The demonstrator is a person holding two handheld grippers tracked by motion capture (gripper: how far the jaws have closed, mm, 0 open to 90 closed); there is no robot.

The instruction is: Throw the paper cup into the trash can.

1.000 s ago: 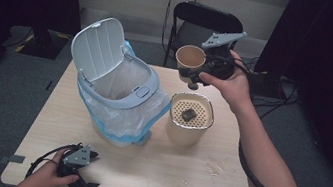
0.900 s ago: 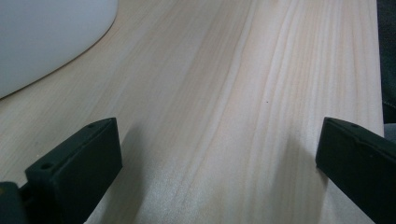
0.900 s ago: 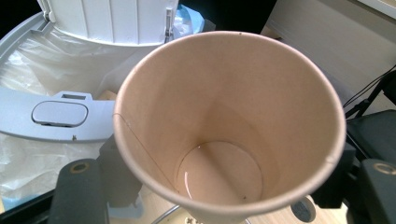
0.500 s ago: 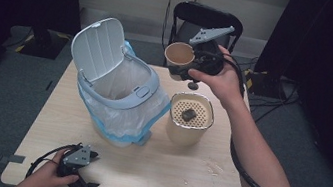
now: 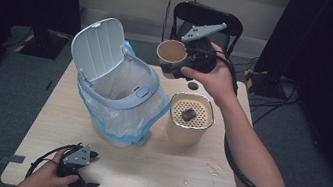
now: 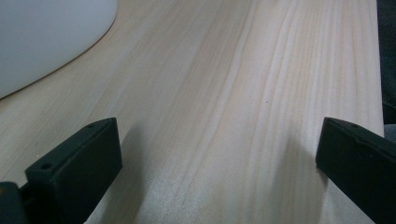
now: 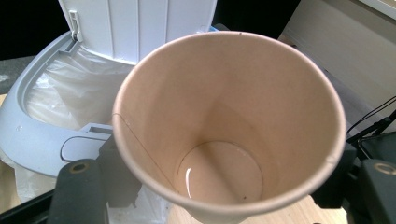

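Since the earlier pictures the right gripper (image 5: pixel 182 66) has carried the paper cup (image 5: pixel 171 57) leftward and a little higher, from above the beige strainer canister (image 5: pixel 190 119) toward the open white trash bin (image 5: pixel 118 97). The cup is now in the air over the far part of the wooden table (image 5: pixel 152 172), just right of the bin's rim, tilted with its mouth toward the camera. In the right gripper view the black jaws clamp the cup (image 7: pixel 229 126) from both sides; a small pool of liquid lies at its bottom, and the bin's raised lid (image 7: pixel 140 28) and clear liner stand behind it. The left gripper (image 5: pixel 82 181) rests at the near left edge of the table, in place as before, its jaws spread wide with only bare tabletop (image 6: pixel 224 116) between them.
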